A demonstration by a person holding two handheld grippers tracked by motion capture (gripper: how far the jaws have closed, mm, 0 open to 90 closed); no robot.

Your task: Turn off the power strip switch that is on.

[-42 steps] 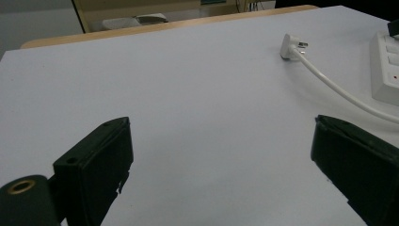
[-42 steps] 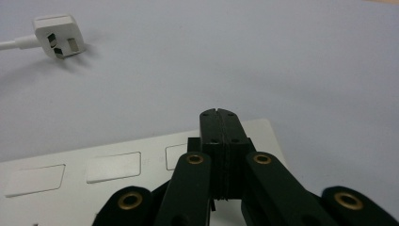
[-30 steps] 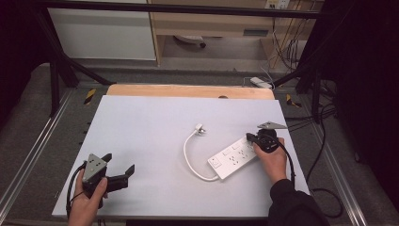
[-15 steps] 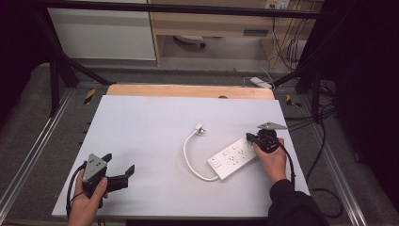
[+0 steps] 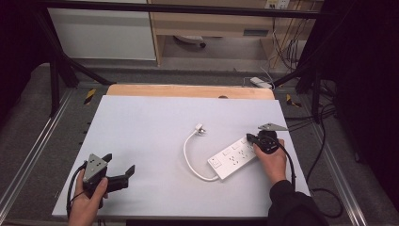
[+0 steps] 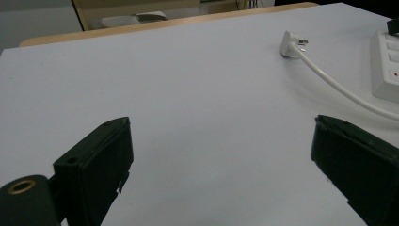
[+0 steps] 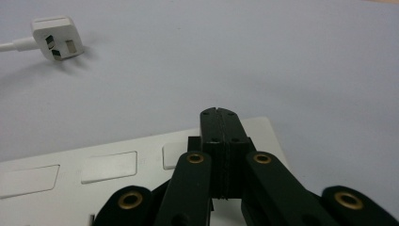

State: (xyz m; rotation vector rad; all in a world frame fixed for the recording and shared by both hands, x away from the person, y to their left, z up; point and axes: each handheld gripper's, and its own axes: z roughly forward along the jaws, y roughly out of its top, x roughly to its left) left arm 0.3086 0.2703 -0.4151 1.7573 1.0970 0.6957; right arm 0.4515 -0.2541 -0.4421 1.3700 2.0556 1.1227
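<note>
Right gripper (image 7: 219, 113) clenched, jaws pressed together over white plastic power strip (image 5: 234, 159), whether touching unclear. Strip's long axis running leftward from the claw. Left gripper (image 6: 221, 155) released, jaws wide.

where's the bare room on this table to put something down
Bare room: the whole left and middle of the white table, from the wooden far edge down to the open left gripper, and the strip left of the plug. It is crowded at the right, where the power strip, its looping cord and the shut right gripper sit together.
</note>
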